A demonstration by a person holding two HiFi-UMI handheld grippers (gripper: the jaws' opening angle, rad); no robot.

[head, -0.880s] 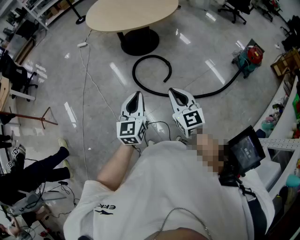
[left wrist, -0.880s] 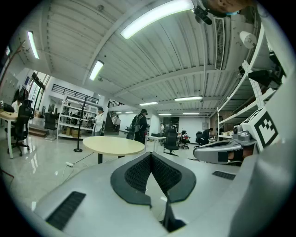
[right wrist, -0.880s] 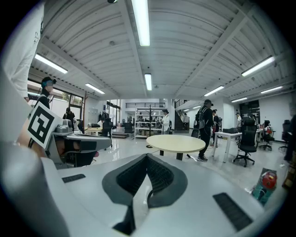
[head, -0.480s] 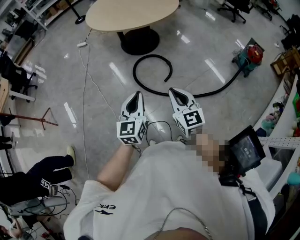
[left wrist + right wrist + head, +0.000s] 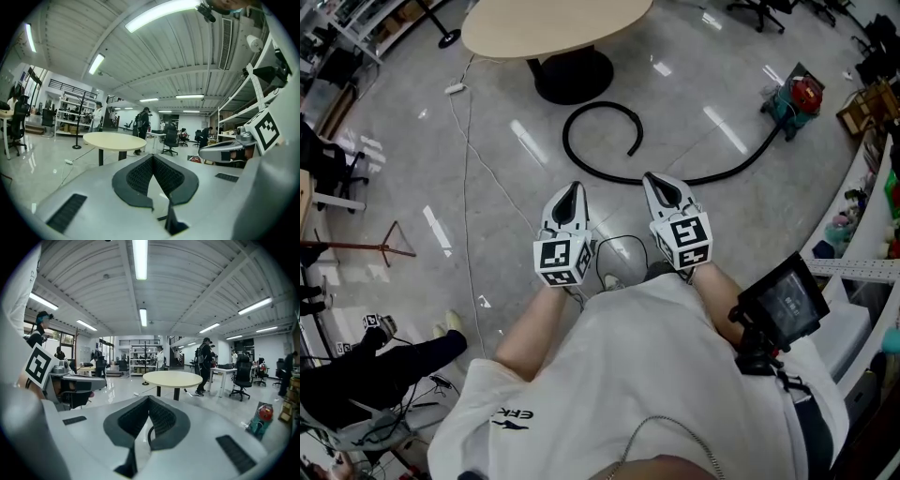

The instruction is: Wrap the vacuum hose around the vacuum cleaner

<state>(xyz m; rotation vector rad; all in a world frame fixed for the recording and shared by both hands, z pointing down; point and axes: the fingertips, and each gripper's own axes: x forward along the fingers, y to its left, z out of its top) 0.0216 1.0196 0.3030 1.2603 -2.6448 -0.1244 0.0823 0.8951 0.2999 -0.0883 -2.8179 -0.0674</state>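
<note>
Vacuum hose [image 5: 567,141], floor: judged light, pliable; best taken near free end. Left claw [image 5: 572,187], right claw [image 5: 661,180]: pressed together, empty.

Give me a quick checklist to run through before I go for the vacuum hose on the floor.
1. Black vacuum hose in sight: ok, curled on the glossy grey floor ahead.
2. Hose joined to the green and red vacuum cleaner: cannot tell, the joint is too small to see.
3. Left gripper free: ok, nothing between its fingers.
4. Right gripper free: ok, likewise empty.
5. Fingers open for grasping: not ok, both pairs are shut.
6. Thin white cable clear of hose: ok, it lies apart, leftward.
</note>
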